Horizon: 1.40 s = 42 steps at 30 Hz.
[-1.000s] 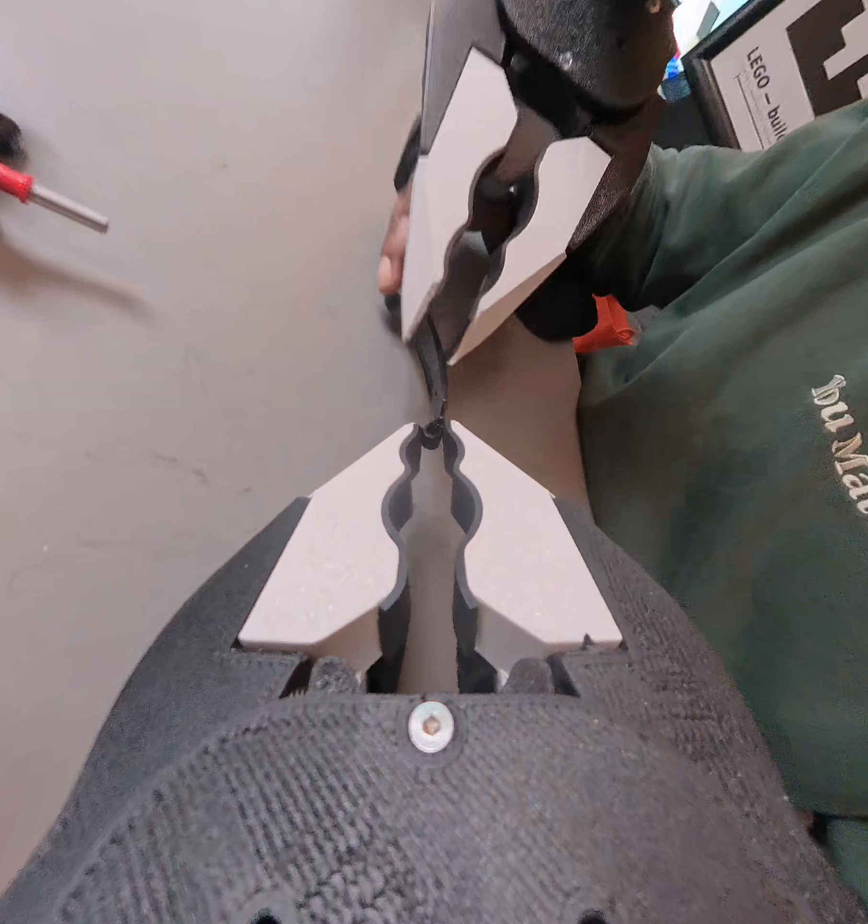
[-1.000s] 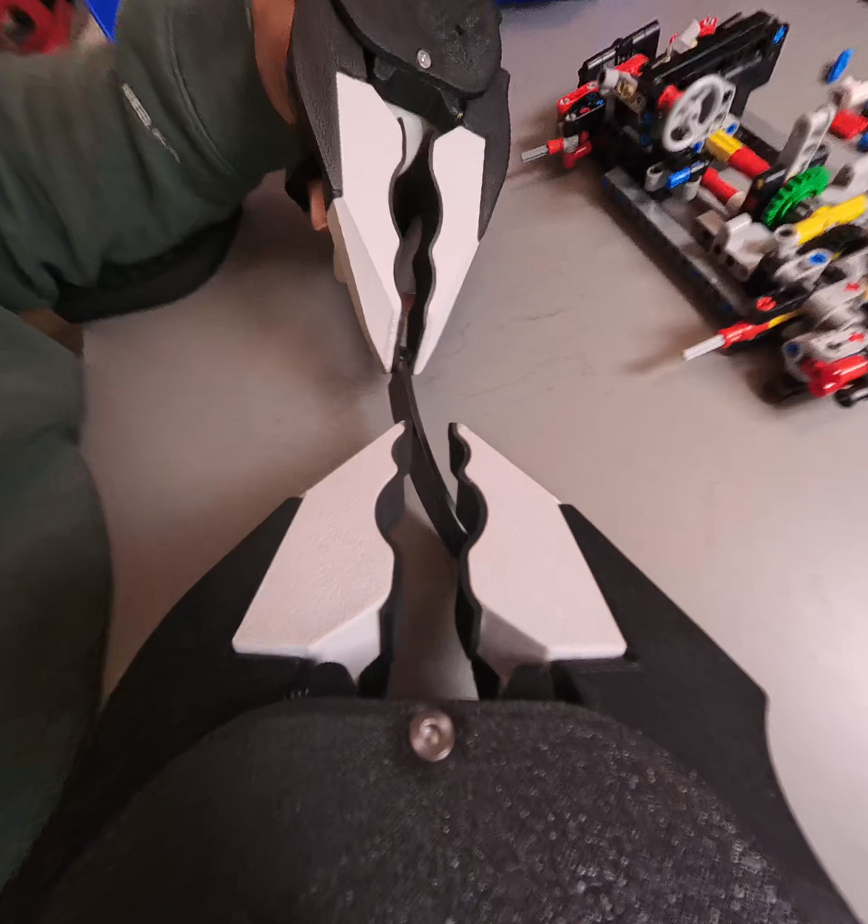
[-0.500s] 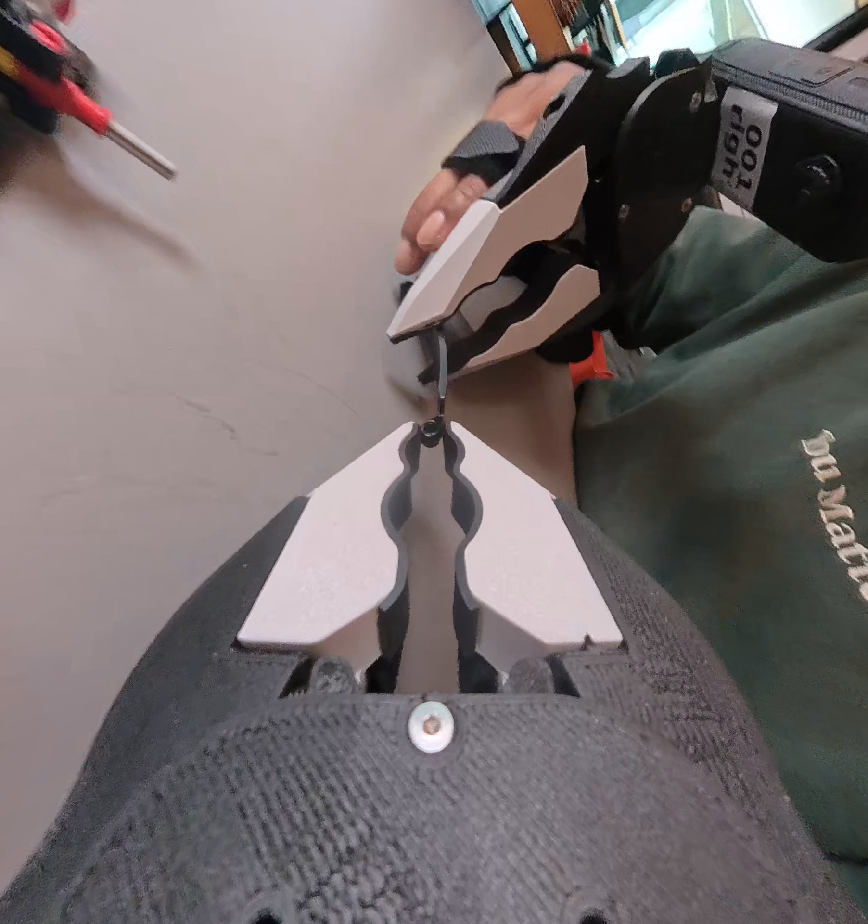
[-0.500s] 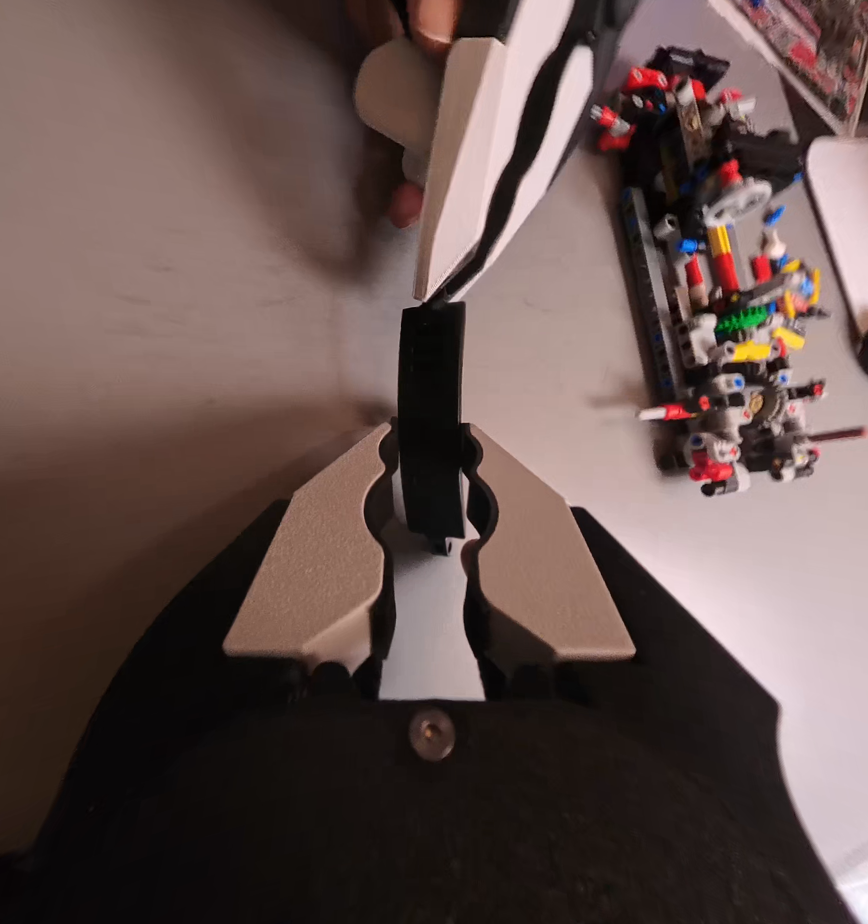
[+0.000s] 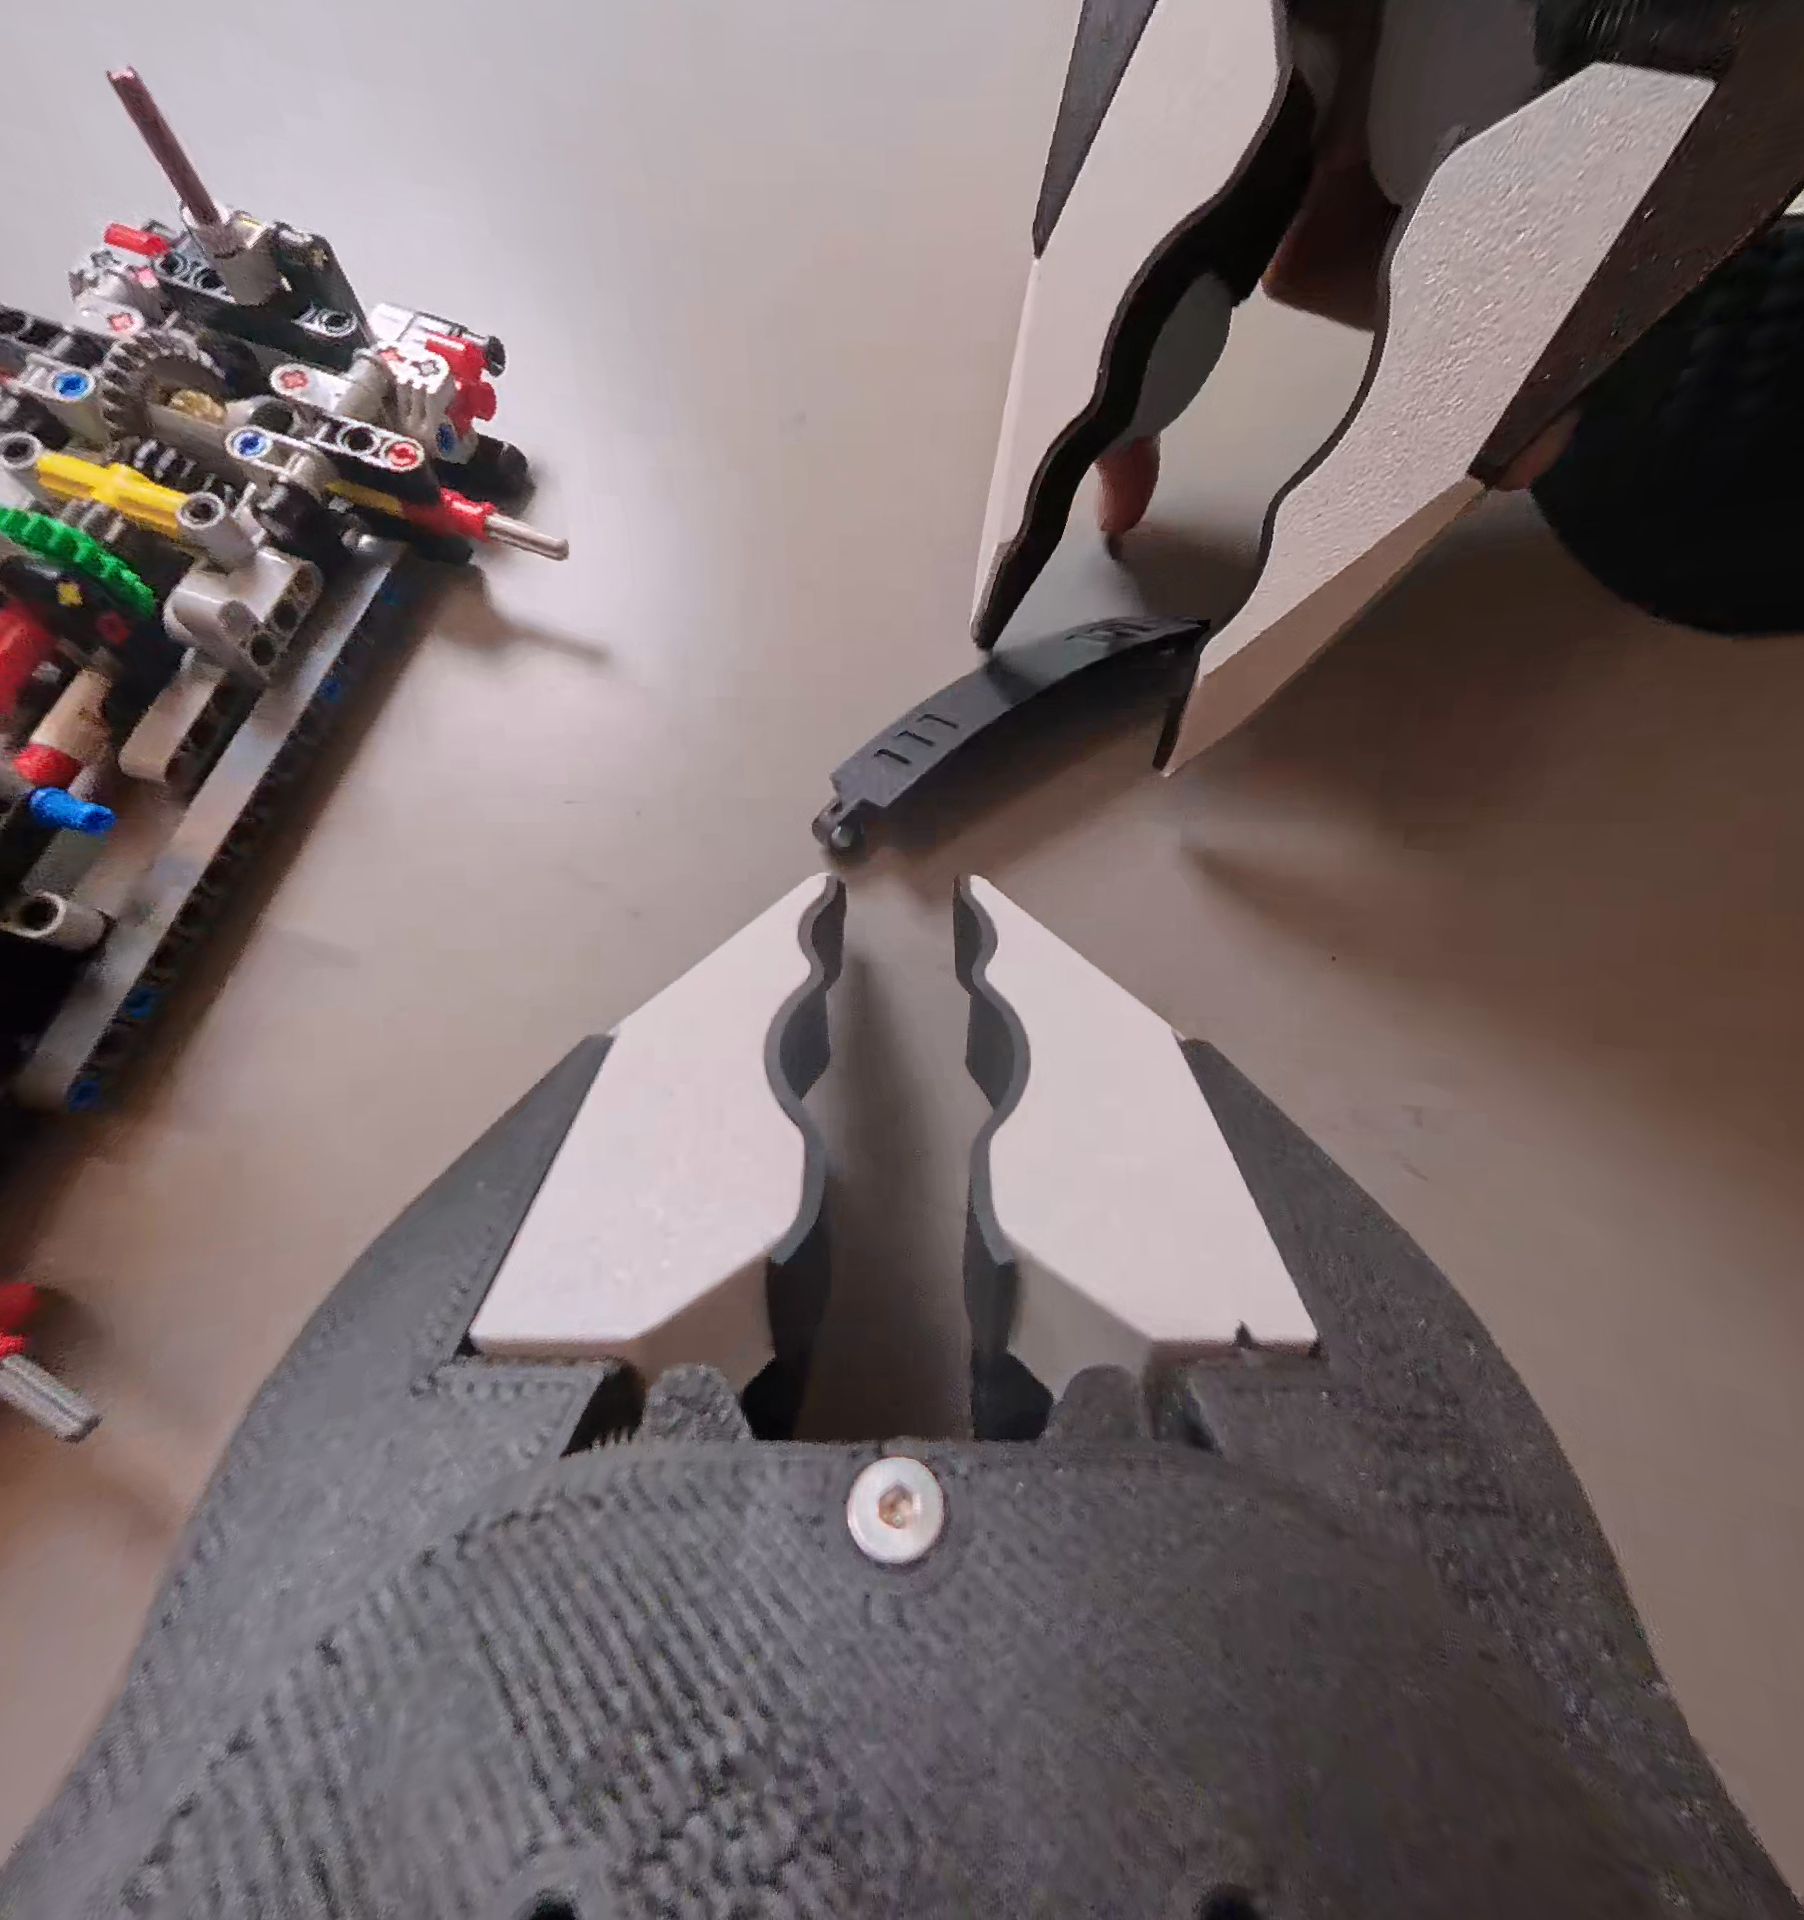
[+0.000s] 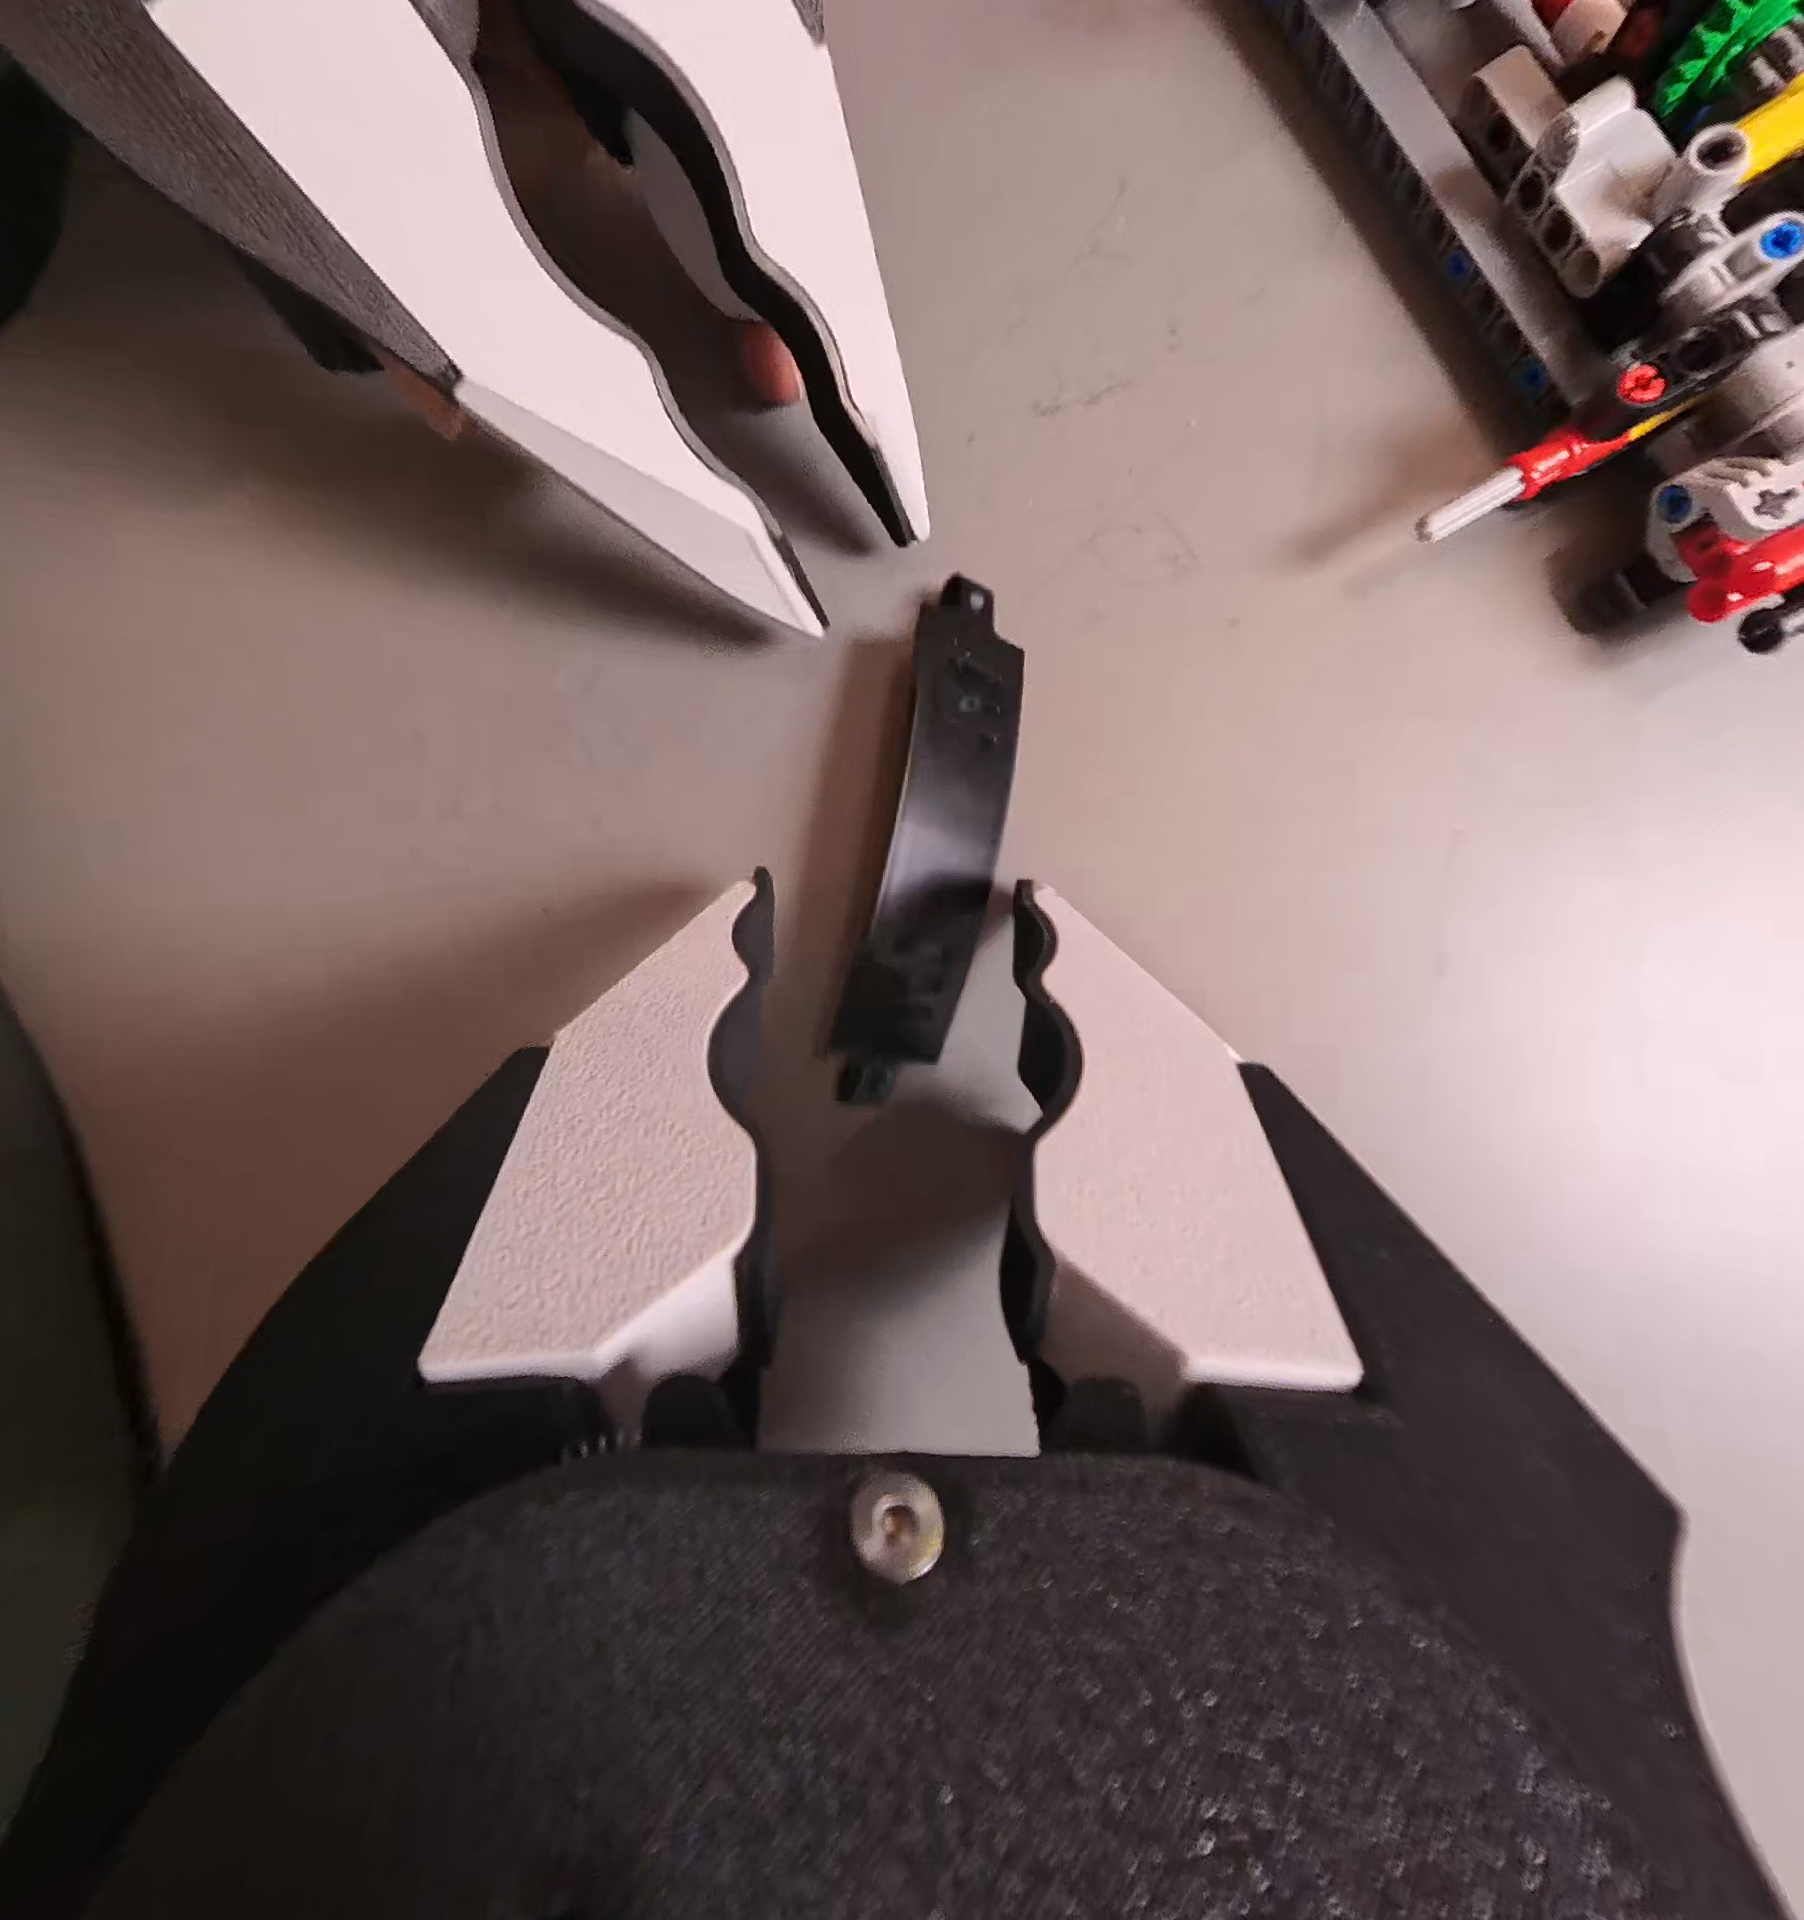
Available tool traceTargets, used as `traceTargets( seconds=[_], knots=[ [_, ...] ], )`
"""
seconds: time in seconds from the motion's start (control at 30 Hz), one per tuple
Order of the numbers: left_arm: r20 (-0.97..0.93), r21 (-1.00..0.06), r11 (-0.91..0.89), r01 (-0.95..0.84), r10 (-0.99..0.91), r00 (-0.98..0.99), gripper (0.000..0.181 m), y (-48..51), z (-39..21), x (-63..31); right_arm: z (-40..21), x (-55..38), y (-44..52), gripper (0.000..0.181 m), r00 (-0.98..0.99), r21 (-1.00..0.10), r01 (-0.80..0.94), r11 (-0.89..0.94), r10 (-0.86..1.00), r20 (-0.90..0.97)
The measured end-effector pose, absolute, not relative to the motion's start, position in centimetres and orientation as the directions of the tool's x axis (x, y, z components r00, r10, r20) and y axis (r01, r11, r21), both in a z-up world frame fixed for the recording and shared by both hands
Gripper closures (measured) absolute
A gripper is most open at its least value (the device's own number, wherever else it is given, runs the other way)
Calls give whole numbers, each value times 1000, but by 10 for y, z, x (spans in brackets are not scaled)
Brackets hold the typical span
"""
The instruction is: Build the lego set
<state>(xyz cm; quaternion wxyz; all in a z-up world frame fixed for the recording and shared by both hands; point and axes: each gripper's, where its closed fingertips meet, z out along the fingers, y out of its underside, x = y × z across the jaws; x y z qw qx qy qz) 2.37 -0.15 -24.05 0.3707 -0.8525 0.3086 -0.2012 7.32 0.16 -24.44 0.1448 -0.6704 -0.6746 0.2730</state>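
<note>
Both tools released the curved black piece (image 6: pixel 958 821), held a second ago; now it lies on the worktop (image 5: pixel 1500 1039) | right tool (image 6: pixel 893 883) gaping astride its near end; left tool (image 5: pixel 896 883) apart, just short of its pin end | long axis runs tool to tool; your right is nearer.

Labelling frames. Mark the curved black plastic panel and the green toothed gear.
curved black plastic panel (image 6: pixel 965 790): right wrist view, middle of its curved strip.
green toothed gear (image 5: pixel 67 556): left wrist view, its toothed rim.

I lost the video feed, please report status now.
Left gripper open, empty. Right gripper open, straddling the curved black plastic lego panel, which looks released. Colourful half-built lego model off to the side; nothing in the way.
</note>
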Motion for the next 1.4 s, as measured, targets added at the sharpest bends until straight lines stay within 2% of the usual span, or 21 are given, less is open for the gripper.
traceTargets(
  seconds=[0.17, 0.3, 0.43, 0.6, 0.67, 0.73, 0.83, 0.93, 1.07, 1.13, 1.2, 1.3, 1.4],
  knots=[
    [30, -757, -492, -429, -683, 730, 163, 6, -242, 30, -248, 88, 3, 147, -30, -560, 828, -43, 992, -120],
    [33, -753, -491, -437, -692, 721, 163, 7, -242, 33, -244, 83, -9, 152, -38, -593, 805, 16, 999, -24],
    [15, -749, -500, -434, -668, 744, 166, 10, -242, 21, -243, 77, -30, 146, -101, -612, 787, 86, 995, 10],
    [39, -789, -493, -367, -636, 771, 165, 11, -227, 3, -225, 71, -17, 147, -95, -697, 717, 21, 993, -69],
    [16, -834, -447, -322, -604, 797, 165, 17, -211, -9, -209, 63, -5, 147, -106, -785, 620, 6, 991, -76],
    [1, -901, -363, -236, -547, 837, 162, 27, -183, -23, -185, 53, 12, 146, -86, -887, 462, -27, 993, -75],
    [6, -970, -223, -95, -411, 912, 158, 40, -139, -55, -158, 53, 49, 143, 37, -969, 237, -66, 998, -58],
    [-70, -989, -113, -96, -217, 974, 156, 46, -111, -104, -144, 63, 67, 139, 121, -986, 95, -136, 985, -124],
    [-158, -971, -188, -149, 32, 987, 155, 58, -95, -186, -142, 67, 74, 137, 171, -989, 56, -139, 977, -128],
    [-172, -935, -324, -143, 63, 983, 155, 71, -102, -221, -144, 65, 70, 137, 160, -990, 75, -115, 982, -102],
    [-229, -852, -494, -175, 51, 972, 153, 88, -119, -252, -144, 63, 66, 138, 145, -992, 81, -94, 986, -81],
    [-253, -601, -764, -237, -100, 962, 154, 109, -163, -274, -147, 63, 64, 140, 135, -993, 103, -62, 990, -47],
    [-286, -393, -869, -301, -196, 938, 150, 130, -179, -288, -150, 64, 67, 141, 139, -992, 121, -47, 990, -30]
  ],
)
